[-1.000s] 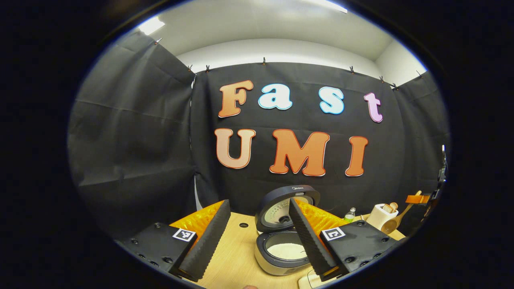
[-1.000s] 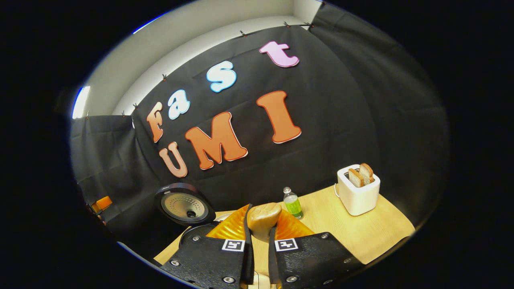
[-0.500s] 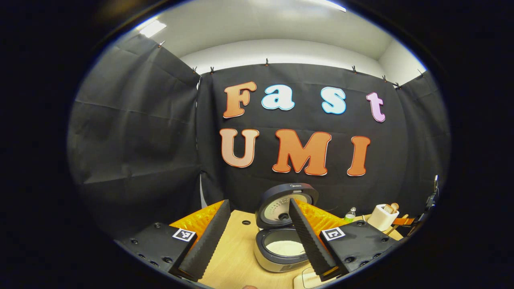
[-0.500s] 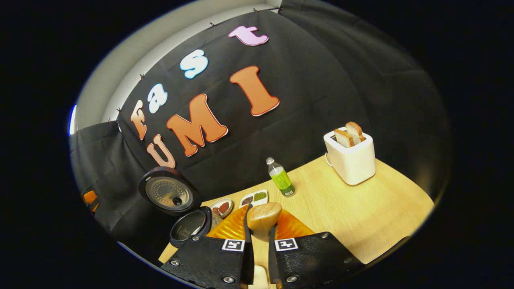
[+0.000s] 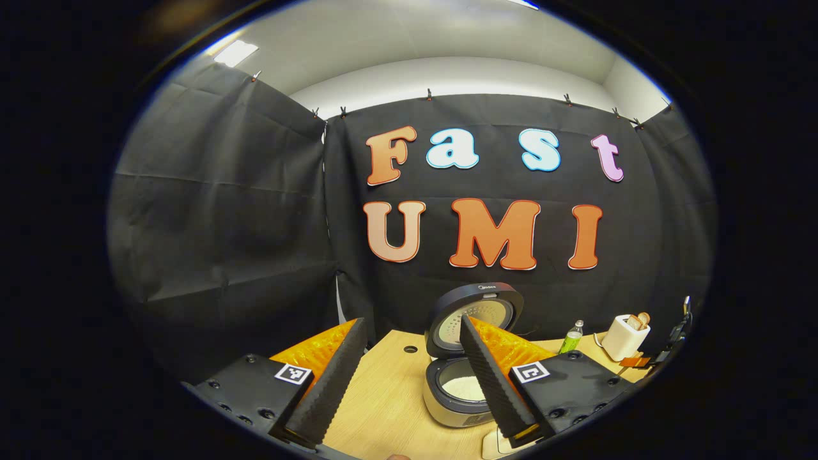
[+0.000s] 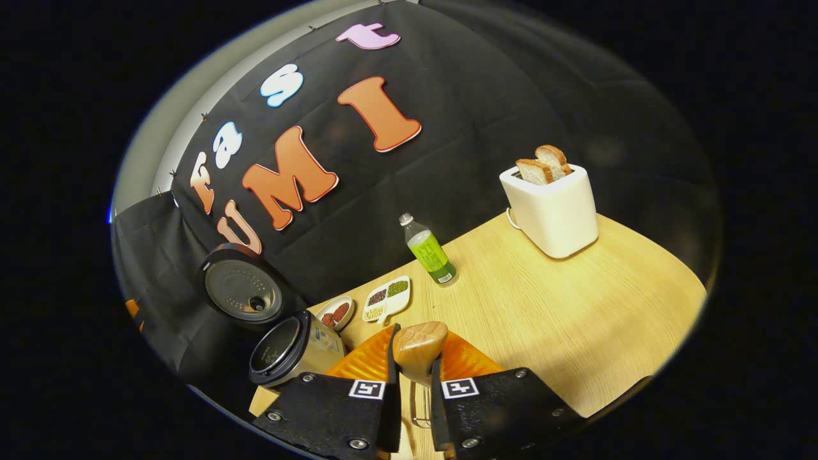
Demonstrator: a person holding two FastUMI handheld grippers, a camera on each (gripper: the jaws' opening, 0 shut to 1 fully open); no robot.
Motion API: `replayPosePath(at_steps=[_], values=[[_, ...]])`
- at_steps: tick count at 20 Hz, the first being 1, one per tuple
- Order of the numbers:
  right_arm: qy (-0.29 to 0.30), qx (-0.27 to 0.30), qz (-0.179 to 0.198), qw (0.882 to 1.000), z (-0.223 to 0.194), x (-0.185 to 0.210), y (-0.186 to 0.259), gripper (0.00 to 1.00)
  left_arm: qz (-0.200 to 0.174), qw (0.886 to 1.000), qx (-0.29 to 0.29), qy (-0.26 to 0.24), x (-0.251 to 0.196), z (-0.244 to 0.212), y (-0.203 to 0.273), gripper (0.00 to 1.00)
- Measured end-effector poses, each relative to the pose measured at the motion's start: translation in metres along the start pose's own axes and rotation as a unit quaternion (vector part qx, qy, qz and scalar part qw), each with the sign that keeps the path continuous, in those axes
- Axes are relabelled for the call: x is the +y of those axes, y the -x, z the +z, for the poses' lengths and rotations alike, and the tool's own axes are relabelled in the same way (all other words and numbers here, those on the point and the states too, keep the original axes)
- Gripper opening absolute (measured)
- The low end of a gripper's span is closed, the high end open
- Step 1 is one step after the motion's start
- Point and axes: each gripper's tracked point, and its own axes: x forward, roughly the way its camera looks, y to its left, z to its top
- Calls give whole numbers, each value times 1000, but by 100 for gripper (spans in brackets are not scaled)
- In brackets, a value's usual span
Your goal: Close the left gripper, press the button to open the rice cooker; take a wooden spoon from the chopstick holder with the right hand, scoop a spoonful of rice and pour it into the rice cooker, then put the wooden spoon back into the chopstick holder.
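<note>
Wooden spoon (image 6: 418, 345) sits clamped between the two fingers of the right tool (image 6: 412, 409), its rounded end poking up past the fingertips; whether that end is the bowl or the handle I cannot tell, and no rice shows on it. The rice cooker (image 6: 291, 348) stands to the left on the counter (image 6: 575, 319), its lid (image 6: 241, 294) swung up and open, and in the left gripper view white rice (image 5: 463, 386) lies in its pot. The left tool (image 5: 409, 377) hangs wide open near the cooker (image 5: 457, 393), holding nothing. Beyond the spoon lie a small divided dish (image 6: 386, 298) of grains and a round dish (image 6: 335, 313), then a green bottle (image 6: 429, 250), and far right a white toaster (image 6: 549, 207) with bread in it.

Judging by rice already in the pot, the pouring looks done and the return of the spoon is in hand. Next the right tool must find the chopstick holder, lower the spoon in upright, and let go.
</note>
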Motion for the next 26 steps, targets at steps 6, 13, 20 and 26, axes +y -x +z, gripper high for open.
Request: replayPosePath(at_steps=[6,13,20,26], values=[[-11,0,-11,1000,-1,-12,8,25,-1,1000,3,-8,1,-3,-8,95],[25,-28,-47,998,40,-11,38,87,-9,1000,9,-9,-1,-9,-13,95],[86,-107,-78,987,131,24,98,94,-18,1000,15,-9,-4,-8,-24,96],[131,-150,-92,976,168,59,145,94,-77,997,0,18,-56,43,-79,100]])
